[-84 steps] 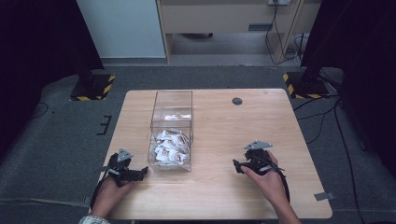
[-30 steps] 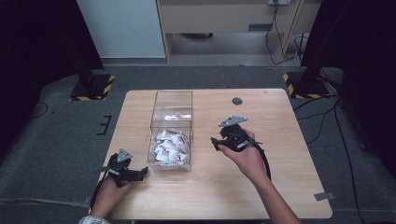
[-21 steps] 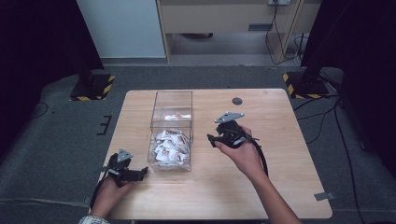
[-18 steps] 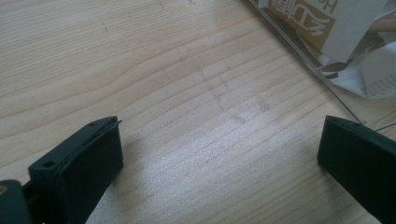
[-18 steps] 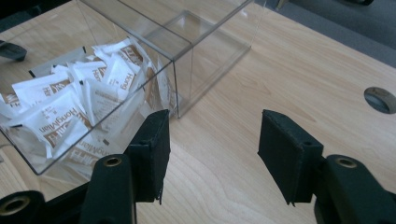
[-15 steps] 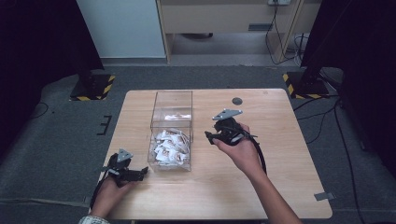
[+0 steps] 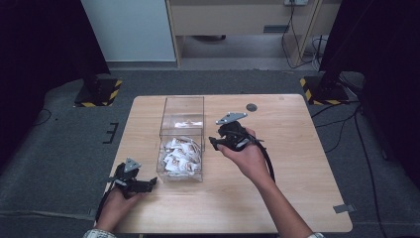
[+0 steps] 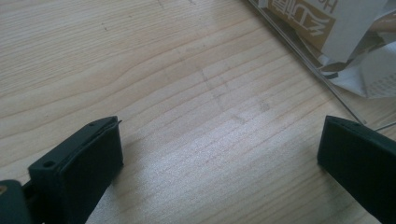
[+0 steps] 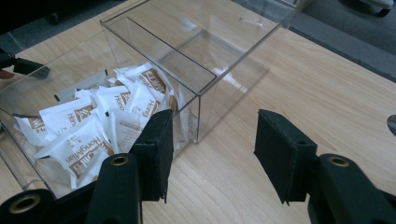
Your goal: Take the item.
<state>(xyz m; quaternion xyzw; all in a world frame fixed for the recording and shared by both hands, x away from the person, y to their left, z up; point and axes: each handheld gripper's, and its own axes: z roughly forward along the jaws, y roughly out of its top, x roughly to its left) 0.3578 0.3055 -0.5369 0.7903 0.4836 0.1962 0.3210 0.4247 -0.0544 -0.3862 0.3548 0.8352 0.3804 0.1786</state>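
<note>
The right gripper (image 7: 214, 144) is now seen at the centre of the high view, just beside the right wall of the clear box (image 7: 182, 106); against the earlier pictures it has been carried up and leftward from the lower right of the table (image 7: 297, 163), a little nearer in each. Its jaws are held apart with nothing between them, and in the right gripper view the sachets (image 9: 100, 121) are seen at the left of the frame, heaped in the box's near compartment, the far one being empty. The left gripper (image 7: 146, 183) has been left unmoved at the lower left, jaws spread wide and empty on the wood. A reach into the box for a sachet is judged to be starting; nothing is yet grasped.
</note>
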